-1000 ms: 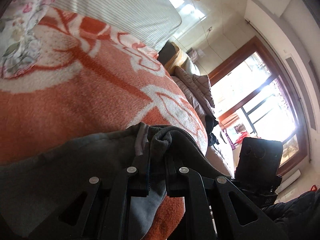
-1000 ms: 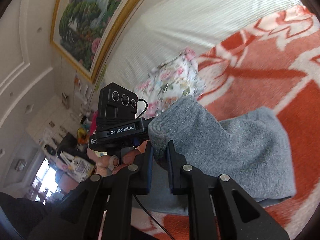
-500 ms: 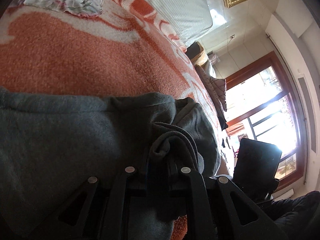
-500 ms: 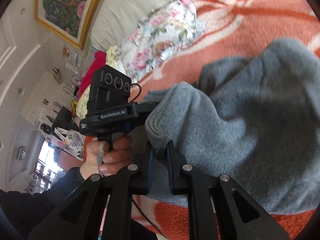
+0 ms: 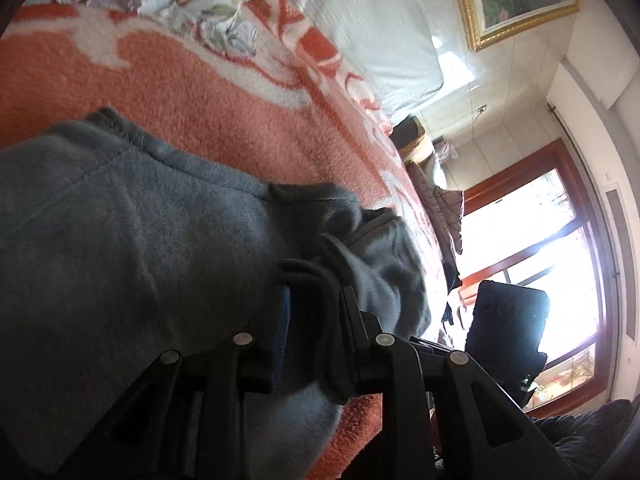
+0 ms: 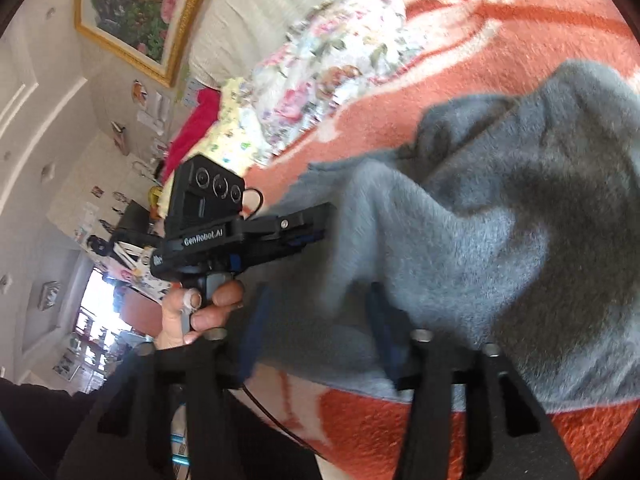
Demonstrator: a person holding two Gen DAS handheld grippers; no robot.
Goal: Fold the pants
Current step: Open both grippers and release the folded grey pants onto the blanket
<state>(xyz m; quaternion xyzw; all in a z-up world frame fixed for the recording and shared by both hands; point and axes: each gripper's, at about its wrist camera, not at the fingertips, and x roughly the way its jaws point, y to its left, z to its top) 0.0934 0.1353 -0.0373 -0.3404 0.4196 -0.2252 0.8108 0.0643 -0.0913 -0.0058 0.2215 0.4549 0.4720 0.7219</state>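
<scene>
Grey fleece pants (image 5: pixel 132 248) lie bunched on fuzzy orange-and-white blanket (image 5: pixel 224 92), soft nap, stitched hem showing. Left gripper (image 5: pixel 314 312) – jaws just opening, slightly apart, dark waistband fold between, pads not clearly pressing. Right gripper (image 6: pixel 316 320) – jaws just opened wide, thick fleece edge loose between them. Floral pillow (image 6: pixel 332 60) beyond.

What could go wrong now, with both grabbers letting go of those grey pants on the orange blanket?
The right gripper has just been opening, and the grey pants sit bunched rather than flat, so the fold may slump. A dark edge still lies between the opening left gripper jaws and could drag along, undoing the fold on the orange blanket.
</scene>
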